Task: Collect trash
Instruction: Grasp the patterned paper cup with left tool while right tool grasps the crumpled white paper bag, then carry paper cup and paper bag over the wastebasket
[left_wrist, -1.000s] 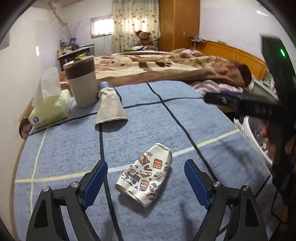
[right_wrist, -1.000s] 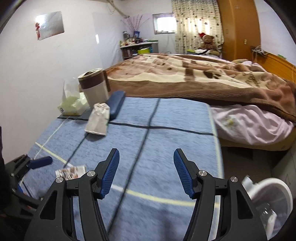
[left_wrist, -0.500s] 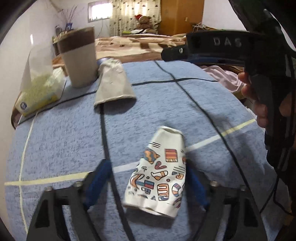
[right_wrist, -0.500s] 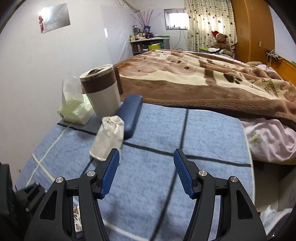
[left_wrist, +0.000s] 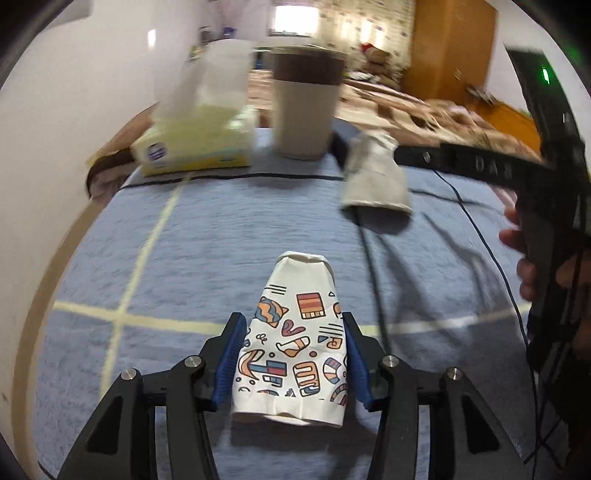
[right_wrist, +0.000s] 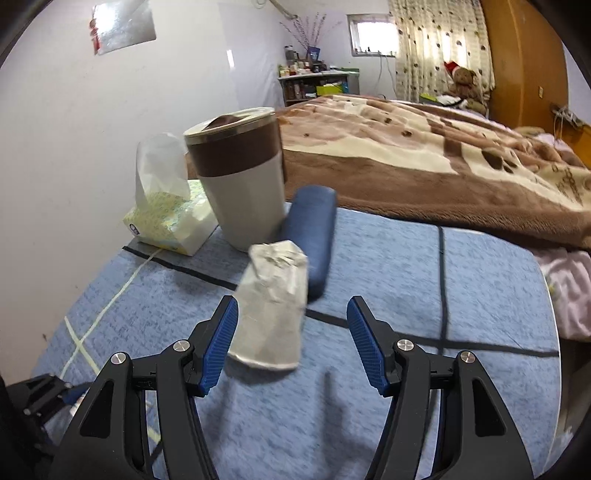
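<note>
Left gripper (left_wrist: 291, 363) clamped on printed cup (left_wrist: 295, 339), pads at its sides near flattened rim, cup low over blue cloth (left_wrist: 229, 258). Right gripper (right_wrist: 291, 343) spread wide, straddling grey cup (right_wrist: 271, 302) lying beside blue case (right_wrist: 312, 236), aligned for pickup. Tumbler (right_wrist: 240, 177), tissue box (right_wrist: 170, 218) behind.

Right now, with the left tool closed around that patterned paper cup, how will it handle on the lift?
The patterned paper cup is already crushed flat, so it probably deforms further under the left tool. Likely very light. Flattened, it shouldn't roll, though thin paper may slip.
</note>
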